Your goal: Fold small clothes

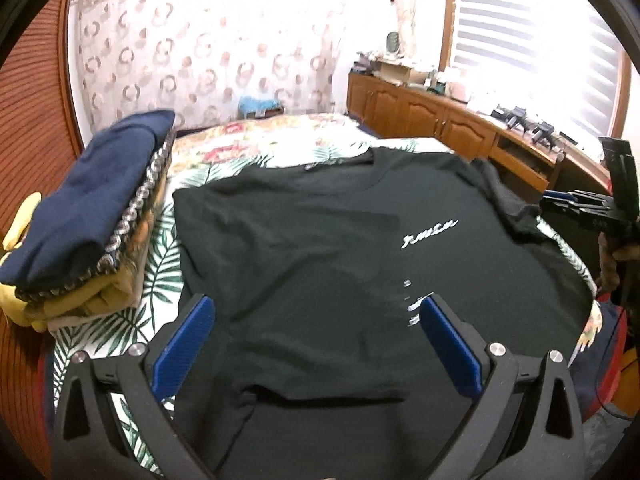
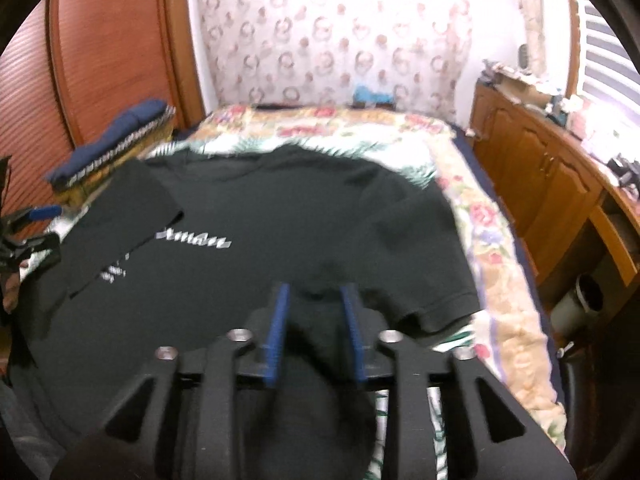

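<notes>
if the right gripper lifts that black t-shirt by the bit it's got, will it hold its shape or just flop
Probably flop: the black t-shirt lies limp, with its left side already folded over flat. The right hand-held gripper seems to pinch only a small bunch, so the rest would likely hang and drag across the leaf-print bedspread. It looks thin and light; the fold may slip open.

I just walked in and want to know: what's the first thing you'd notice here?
The big black T-shirt with white writing, spread flat over the leafy bedspread, grabs the eye first. Next comes the stack of folded clothes on its left, navy on top. The left gripper hovers open above the shirt, while the right gripper has black fabric bunched between its blue fingers.
</notes>
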`<state>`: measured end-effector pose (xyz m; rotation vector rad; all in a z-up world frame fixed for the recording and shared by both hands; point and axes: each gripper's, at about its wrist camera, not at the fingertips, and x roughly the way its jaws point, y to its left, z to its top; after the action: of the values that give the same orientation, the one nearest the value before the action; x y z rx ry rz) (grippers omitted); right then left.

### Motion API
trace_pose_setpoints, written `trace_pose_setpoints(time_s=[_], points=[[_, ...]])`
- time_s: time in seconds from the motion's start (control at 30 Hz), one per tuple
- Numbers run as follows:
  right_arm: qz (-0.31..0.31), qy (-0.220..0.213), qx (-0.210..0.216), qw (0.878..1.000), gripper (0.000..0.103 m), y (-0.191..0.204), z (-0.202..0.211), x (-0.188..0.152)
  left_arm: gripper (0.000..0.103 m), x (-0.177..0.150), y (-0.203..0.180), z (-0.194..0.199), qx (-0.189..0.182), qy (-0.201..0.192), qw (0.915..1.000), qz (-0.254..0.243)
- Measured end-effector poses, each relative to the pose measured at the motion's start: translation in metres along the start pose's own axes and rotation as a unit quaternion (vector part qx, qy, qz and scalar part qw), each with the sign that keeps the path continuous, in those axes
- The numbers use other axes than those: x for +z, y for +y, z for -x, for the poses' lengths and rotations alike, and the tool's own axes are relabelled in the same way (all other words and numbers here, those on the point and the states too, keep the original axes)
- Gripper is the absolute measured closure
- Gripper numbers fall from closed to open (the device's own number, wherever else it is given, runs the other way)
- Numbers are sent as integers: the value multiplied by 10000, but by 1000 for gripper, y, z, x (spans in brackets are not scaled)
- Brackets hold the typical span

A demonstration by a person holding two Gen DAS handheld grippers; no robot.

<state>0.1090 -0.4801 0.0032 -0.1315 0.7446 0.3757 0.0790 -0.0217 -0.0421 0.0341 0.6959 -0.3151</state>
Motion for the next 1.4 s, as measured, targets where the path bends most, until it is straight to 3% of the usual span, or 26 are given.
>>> trace_pose_setpoints(time_s=[0.3, 0.63, 0.8, 1.0, 1.13, 1.4], points=[[-391, -75, -688, 9968, 65, -54, 0, 7, 0, 6, -19, 8, -11, -168, 9998, -45], [-738, 591, -893, 9915, 65, -91, -44, -3, 0, 2, -24, 9, -52, -207, 9998, -13], [-957, 688, -737, 9903, 65, -103, -49, -6, 0, 0, -24, 8, -87, -177, 9998, 26], [-924, 677, -487, 9922, 82, -102, -47, -7, 0, 0, -25, 9, -112, -176, 9998, 40], [-748, 631, -704, 9927, 98, -98, -44, -7, 0, 0, -28, 14, -121, -270, 9995, 63], [-530, 168, -596, 9967, 101, -80, -23, 10, 0, 1, -29, 19, -57, -344, 9994, 88]])
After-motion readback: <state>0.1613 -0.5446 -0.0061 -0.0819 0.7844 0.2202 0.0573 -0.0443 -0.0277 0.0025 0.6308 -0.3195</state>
